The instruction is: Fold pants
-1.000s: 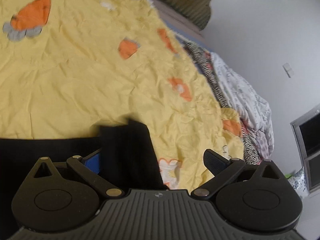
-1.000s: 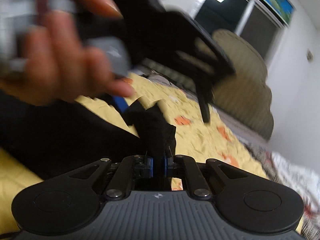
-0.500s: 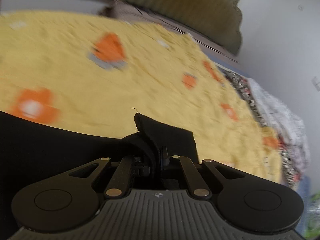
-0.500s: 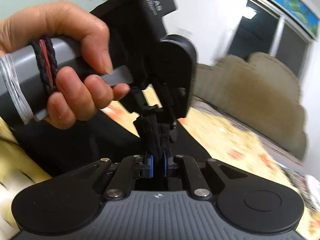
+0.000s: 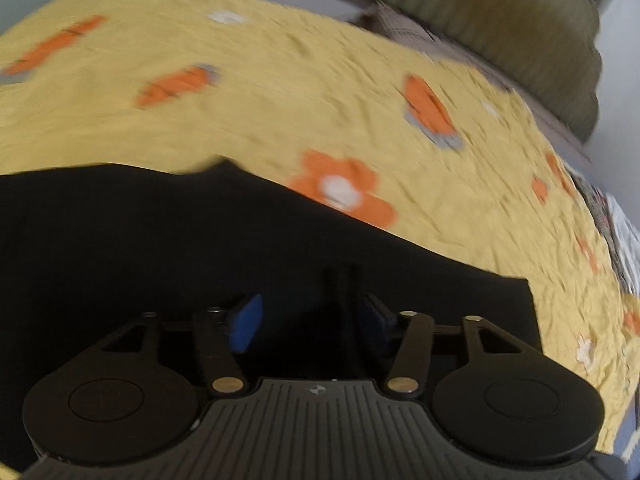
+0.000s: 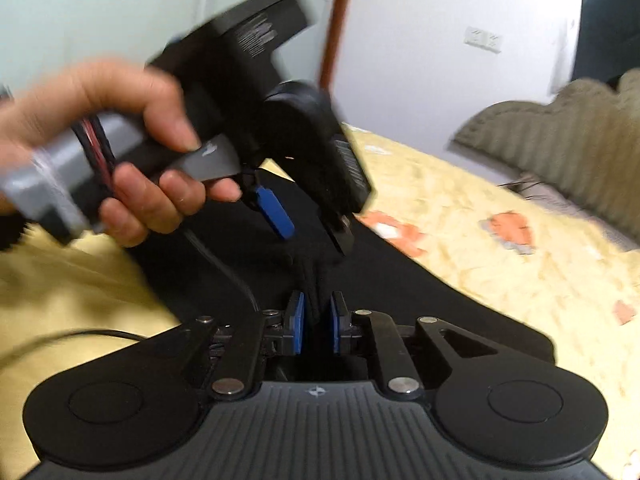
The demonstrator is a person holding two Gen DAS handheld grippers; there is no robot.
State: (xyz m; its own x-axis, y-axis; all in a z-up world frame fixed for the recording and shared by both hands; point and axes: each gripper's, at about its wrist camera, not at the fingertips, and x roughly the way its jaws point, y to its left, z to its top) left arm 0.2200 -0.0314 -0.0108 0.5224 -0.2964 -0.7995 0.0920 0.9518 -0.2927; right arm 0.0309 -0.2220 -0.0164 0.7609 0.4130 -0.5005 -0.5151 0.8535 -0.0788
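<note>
**Mia:** Where are the pants (image 5: 200, 248) right now?

**Ben:** They are lying on the bed, on the yellow sheet (image 5: 280, 92) with the orange flowers. They are black. In the left wrist view they go a long way off to the left side, and the short end stops on the right, close by the tool.

**Mia:** What is the left tool (image 5: 308, 324) doing?

**Ben:** Its two blue pads are spread apart. They have just been opening. The black cloth is under them and some may sit between them, but the pads are not pressing on it.

**Mia:** And the right tool (image 6: 316, 322)?

**Ben:** Its pads are almost pressed together, and they pinch a bunched-up bit of the pants. You can see the black cloth squeezed between the blue pads.

**Mia:** Are the two tools close?

**Ben:** Yes. In the right wrist view the left tool (image 6: 310, 234), held in the person's hand (image 6: 132, 148), hangs just above that bunched bit, pointing down at it.

**Mia:** So which one goes next?

**Ben:** I think both are at the same end of the pants. The right one has the cloth. The left one is free, so I guess it can move along the long way of the pants to find a new spot to grab.
</note>
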